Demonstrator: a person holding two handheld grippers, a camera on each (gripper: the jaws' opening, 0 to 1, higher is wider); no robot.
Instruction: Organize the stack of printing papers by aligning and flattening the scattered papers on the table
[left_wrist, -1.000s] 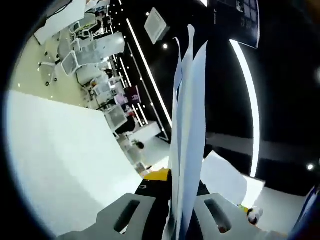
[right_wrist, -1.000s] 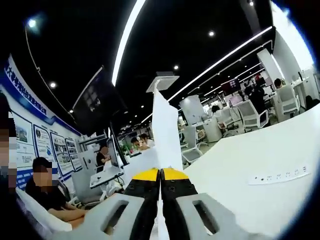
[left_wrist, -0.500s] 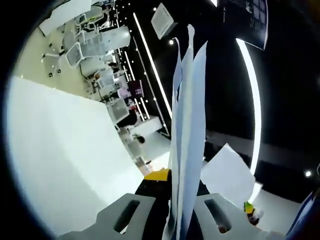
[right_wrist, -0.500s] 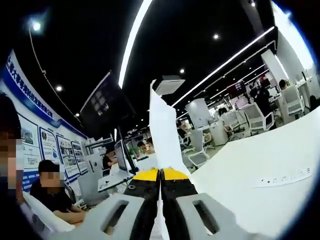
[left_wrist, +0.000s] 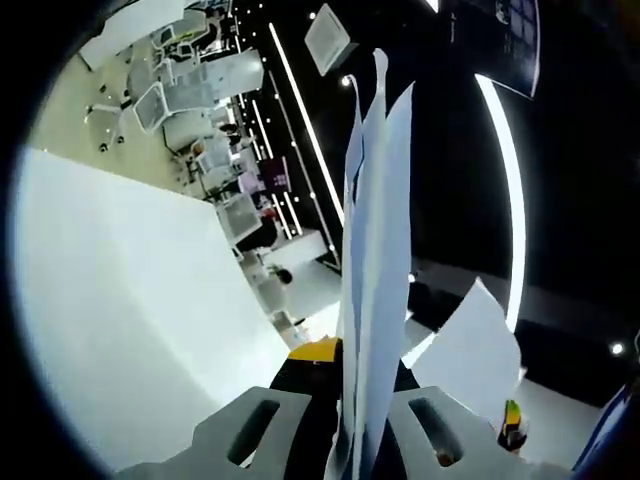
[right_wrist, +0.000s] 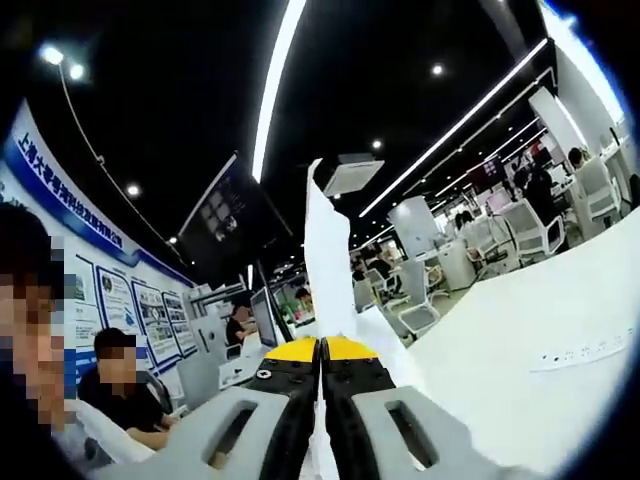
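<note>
In the left gripper view, my left gripper (left_wrist: 345, 358) is shut on a thin sheaf of white printing papers (left_wrist: 375, 230) that stands edge-on, rising from the jaws toward the ceiling. Beside it at the lower right hangs another white sheet (left_wrist: 470, 350), with the other gripper's yellow tip below it. In the right gripper view, my right gripper (right_wrist: 321, 350) is shut on a white sheet (right_wrist: 328, 260), also seen edge-on and pointing up. The white table (left_wrist: 130, 300) lies at the left of the left view, and the table (right_wrist: 530, 340) fills the right of the right view.
White office chairs (left_wrist: 190, 85) stand beyond the table's far edge. A person (right_wrist: 125, 395) sits at the lower left of the right gripper view, near a wall of posters. More chairs and people (right_wrist: 520, 215) are at the far desks. A flat strip (right_wrist: 585, 352) lies on the table.
Both views have tilted further up toward the ceiling. In the left gripper view, the sheet at the lower right has risen and turned more upright. Both grippers stay shut on paper.
</note>
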